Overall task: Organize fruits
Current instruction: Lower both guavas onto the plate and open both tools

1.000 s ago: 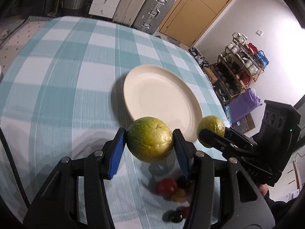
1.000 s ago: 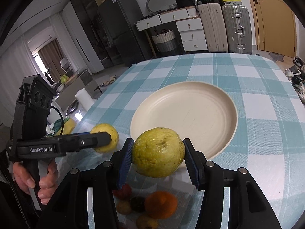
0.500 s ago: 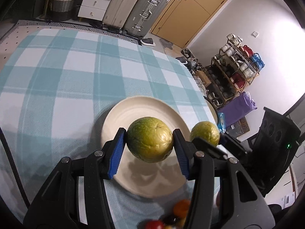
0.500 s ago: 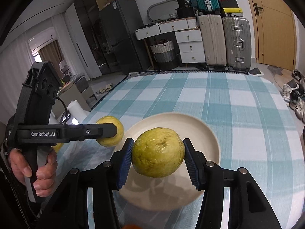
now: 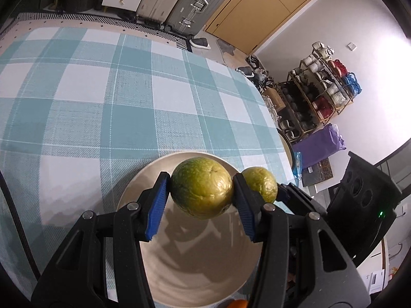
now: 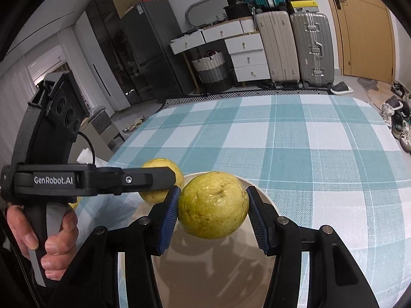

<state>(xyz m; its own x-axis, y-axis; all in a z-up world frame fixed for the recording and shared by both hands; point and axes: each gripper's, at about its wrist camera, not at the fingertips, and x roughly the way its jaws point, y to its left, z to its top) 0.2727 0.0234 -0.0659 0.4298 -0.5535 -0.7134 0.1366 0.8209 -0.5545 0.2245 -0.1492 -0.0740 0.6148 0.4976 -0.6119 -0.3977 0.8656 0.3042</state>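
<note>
my left gripper (image 5: 201, 197) is clamped on a greenish-yellow guava (image 5: 202, 187), blue pads (image 5: 157, 202) pressed to both of its sides, and it hangs in the air over the far part of the cream plate (image 5: 195, 264). my right gripper (image 6: 213, 211) is closed the same way on a second yellow guava (image 6: 213, 204), which also floats above the plate (image 6: 213, 277), near its far rim. the two fruits sit just beside each other: from the left wrist camera the second guava (image 5: 260, 183) shows to the right of mine, and from the right wrist camera the first guava (image 6: 160, 179) shows to the left, partly behind the black arm of the left gripper (image 6: 159, 179).

the plate lies on the teal and white checked tablecloth (image 5: 102, 97), at the near edge of the table. what i can see of its surface holds nothing but the shadows of the grippers and fruit; neither guava touches it. a sliver of something orange (image 5: 237, 303) peeks out at the plate's near rim, too cut off to name.

my left hand (image 6: 45, 238) grips the handle of its tool at the left. beyond the table stand suitcases (image 6: 298, 48), a white drawer unit (image 6: 244, 51) and a woven basket (image 6: 212, 69).
</note>
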